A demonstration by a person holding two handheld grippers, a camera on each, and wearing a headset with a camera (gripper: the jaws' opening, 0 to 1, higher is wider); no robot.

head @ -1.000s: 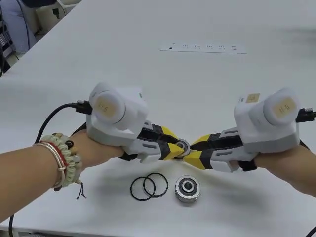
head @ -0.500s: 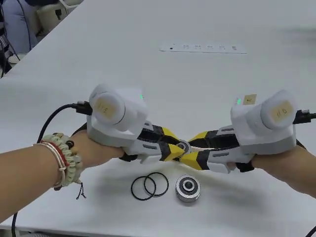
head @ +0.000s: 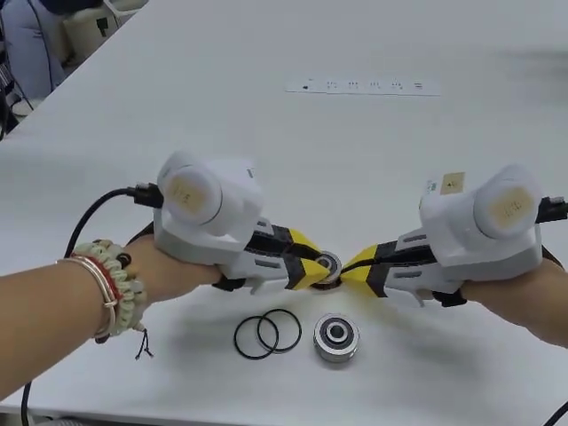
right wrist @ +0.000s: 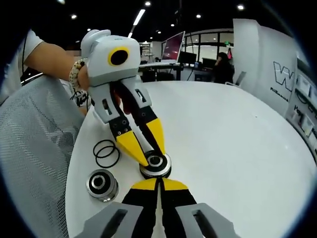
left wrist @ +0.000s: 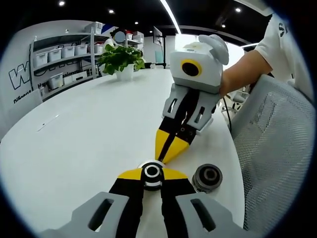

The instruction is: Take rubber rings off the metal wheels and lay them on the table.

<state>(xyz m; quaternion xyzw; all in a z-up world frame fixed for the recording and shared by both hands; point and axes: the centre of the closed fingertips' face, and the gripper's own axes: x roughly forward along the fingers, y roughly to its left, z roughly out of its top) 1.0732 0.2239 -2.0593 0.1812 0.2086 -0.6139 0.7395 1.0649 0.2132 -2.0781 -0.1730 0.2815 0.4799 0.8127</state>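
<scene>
Right gripper (head: 349,265) slightly higher, jaws against wheel (head: 327,264) in left gripper (head: 315,270)

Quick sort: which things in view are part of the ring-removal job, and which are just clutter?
Job:
held wheel
second wheel
two loose rubber rings
left gripper
right gripper

Lying about:
power strip
potted plant
mesh chair

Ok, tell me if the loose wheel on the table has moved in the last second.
No. The loose wheel still lies just right of the two rubber rings, same gap between them.
</scene>
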